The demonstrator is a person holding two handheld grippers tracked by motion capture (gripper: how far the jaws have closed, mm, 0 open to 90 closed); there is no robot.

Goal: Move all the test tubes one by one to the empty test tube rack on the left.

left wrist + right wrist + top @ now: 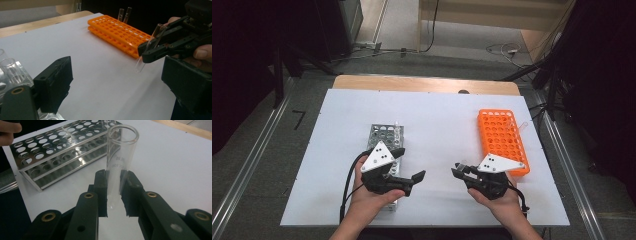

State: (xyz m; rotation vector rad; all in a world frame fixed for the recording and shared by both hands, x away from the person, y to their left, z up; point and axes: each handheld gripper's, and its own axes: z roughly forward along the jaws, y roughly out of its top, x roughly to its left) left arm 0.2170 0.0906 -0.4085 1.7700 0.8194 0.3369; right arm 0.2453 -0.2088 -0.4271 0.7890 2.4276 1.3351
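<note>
Gripping a clear glass test tube (pixel 120 162) between its two black jaws, the right claw (pixel 113 195) is closed on it about mid-length, open mouth up and rounded bottom hanging free below the pads. In the left gripper view the same tube (pixel 150 46) sits tilted in the right claw (pixel 150 51), above the bare white sheet, just short of the orange rack (pixel 120 32).

Left claw (pixel 409 181) is wide, holding nothing; it hovers beside the near end of the steel rack (pixel 384 132), jaws pointing toward the right claw (pixel 459 170). A couple of clear tubes (pixel 10 71) stand in the steel rack by the left claw's jaw.

Step, as I read it: transfer of a tube from steel rack to orange rack (pixel 502 140), now mid-carry with the right claw. Two tubes (pixel 124 15) already stand at the orange rack's far end. Next move likely calls for swinging right over the orange rack, bringing the tube upright, lining its bottom over an empty hole, lowering, then letting go. Risk: the tilt could catch the hole's edge.

Surface: white sheet (pixel 437 125) covering the counter, wood edge (pixel 422 82) showing at the far side. Racks well apart, steel left, orange right. Room: grey floor, metal rails either side, cables on the floor behind, dark equipment at both edges.
</note>
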